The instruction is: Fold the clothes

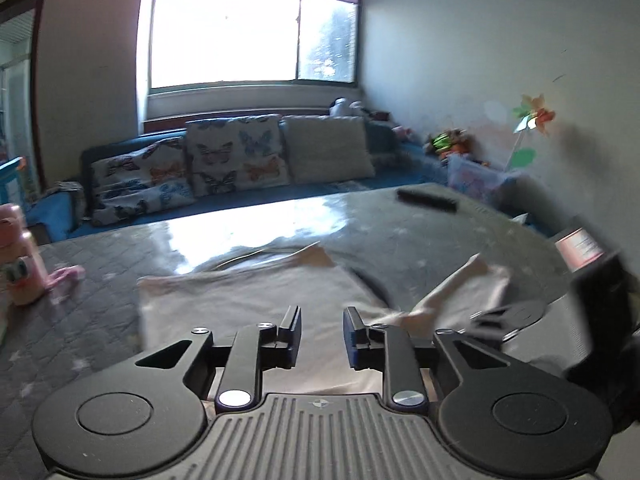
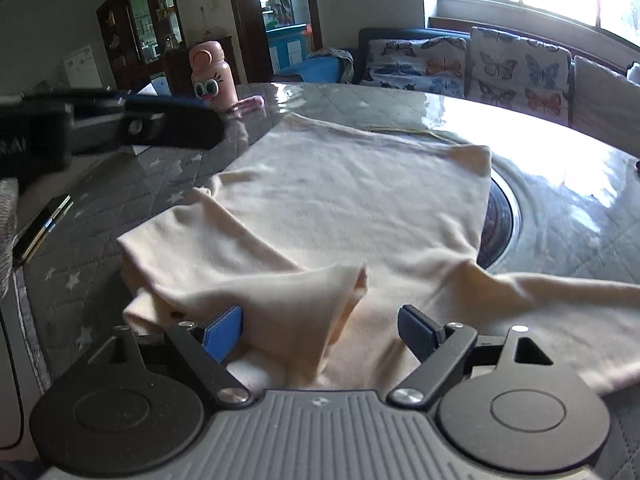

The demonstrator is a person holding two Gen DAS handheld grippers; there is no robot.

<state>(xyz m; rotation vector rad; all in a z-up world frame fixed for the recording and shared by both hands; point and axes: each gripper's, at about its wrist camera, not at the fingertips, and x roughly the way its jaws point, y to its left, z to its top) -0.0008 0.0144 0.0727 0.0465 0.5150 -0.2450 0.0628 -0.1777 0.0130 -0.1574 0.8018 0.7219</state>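
Note:
A cream garment (image 2: pixel 340 200) lies spread on the grey quilted table (image 2: pixel 100 208), with a sleeve folded over its near part and another sleeve trailing right. It also shows in the left wrist view (image 1: pixel 248 300). My left gripper (image 1: pixel 322 322) is open above the garment's near edge, nothing between its pads. My right gripper (image 2: pixel 320 326) is open wide, hovering over the folded sleeve's point; the cloth lies between the jaws but is not clamped. The left gripper appears blurred in the right wrist view (image 2: pixel 160 124), above the table's left side.
A pink bottle (image 2: pixel 210 76) stands at the table's far left, also in the left wrist view (image 1: pixel 20 264). A phone (image 2: pixel 40 224) lies near the left edge. A dark remote (image 1: pixel 426 199) lies far right. A round inset (image 2: pixel 500 220) sits mid-table. A sofa with butterfly cushions (image 1: pixel 236 156) stands behind.

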